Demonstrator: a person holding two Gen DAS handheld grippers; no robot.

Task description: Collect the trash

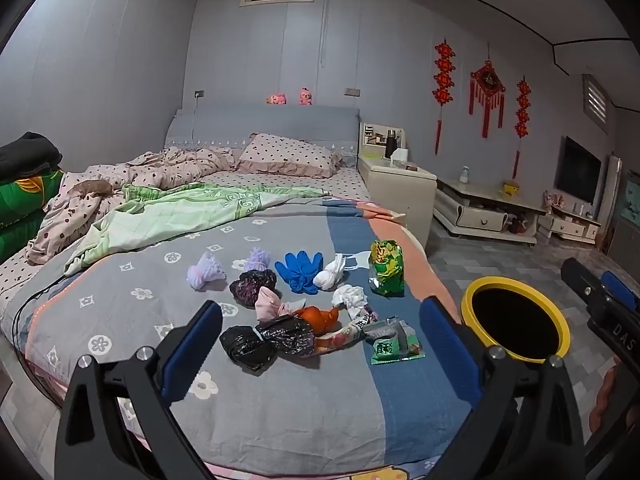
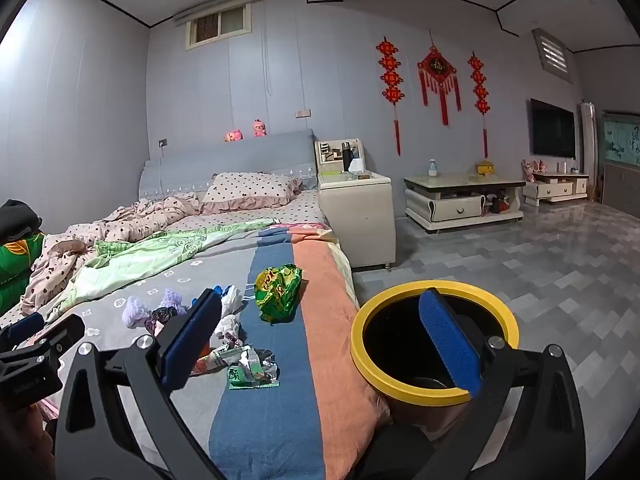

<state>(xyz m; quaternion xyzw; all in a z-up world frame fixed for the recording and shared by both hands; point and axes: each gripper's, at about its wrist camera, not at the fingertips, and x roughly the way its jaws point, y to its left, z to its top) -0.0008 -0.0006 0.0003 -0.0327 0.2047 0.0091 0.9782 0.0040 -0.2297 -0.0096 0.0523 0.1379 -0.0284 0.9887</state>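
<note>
Several pieces of trash lie on the bed's grey, blue and orange blanket (image 1: 280,392): black crumpled bags (image 1: 248,346), an orange wrapper (image 1: 318,318), a green sachet (image 1: 394,350), white tissue (image 1: 350,296), a blue glove (image 1: 300,270), lilac wads (image 1: 206,274) and a green snack bag (image 1: 386,268), which also shows in the right wrist view (image 2: 278,292). A bin with a yellow rim (image 1: 516,316) (image 2: 434,336) stands beside the bed. My left gripper (image 1: 320,344) is open above the near trash. My right gripper (image 2: 320,340) is open between the bed edge and the bin.
Rumpled quilts (image 1: 168,216) and a pillow (image 1: 286,156) fill the far bed. A bedside cabinet (image 2: 356,216), a low table (image 2: 464,196) and a TV (image 2: 552,128) stand along the right wall over tiled floor (image 2: 540,280).
</note>
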